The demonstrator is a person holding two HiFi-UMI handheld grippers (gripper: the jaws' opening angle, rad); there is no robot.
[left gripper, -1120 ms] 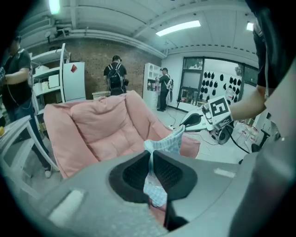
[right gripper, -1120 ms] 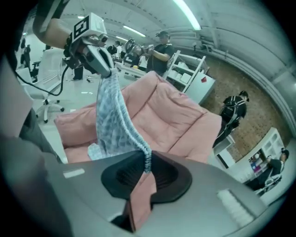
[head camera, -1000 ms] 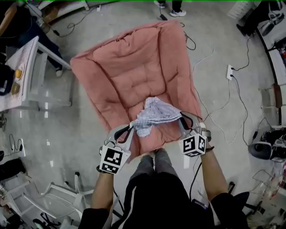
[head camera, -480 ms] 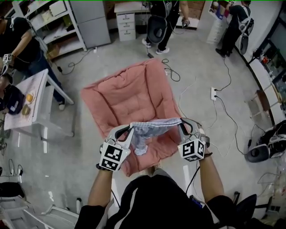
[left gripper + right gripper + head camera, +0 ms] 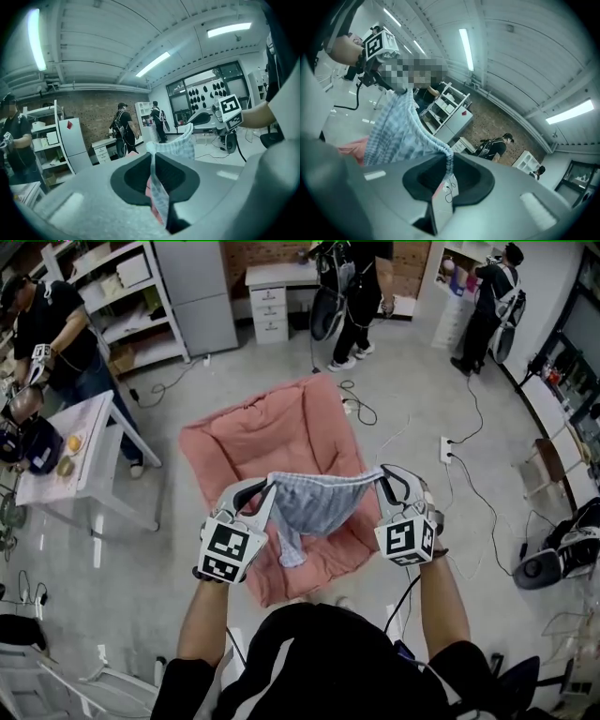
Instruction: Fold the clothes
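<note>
Left hand-held gripper (image 5: 265, 487) and right hand-held gripper (image 5: 382, 475) each pinched shut on a top corner of the checked garment (image 5: 314, 509), which hangs between them above the pink cushion (image 5: 267, 437); grip looks thin, so pulling them apart could slip a corner free, dropping it bunched.

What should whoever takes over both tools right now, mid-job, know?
Left tool: shut on the garment, at one end of its top edge.
Right tool: shut on the other end of that edge.
Garment: light checked cloth, stretched between the tools in the air, the rest hanging over the pink mat on the floor.
Done: garment gripped at two points and held up.
Left: no fold shows yet; probably lay it flat on the mat, then fold.
</note>
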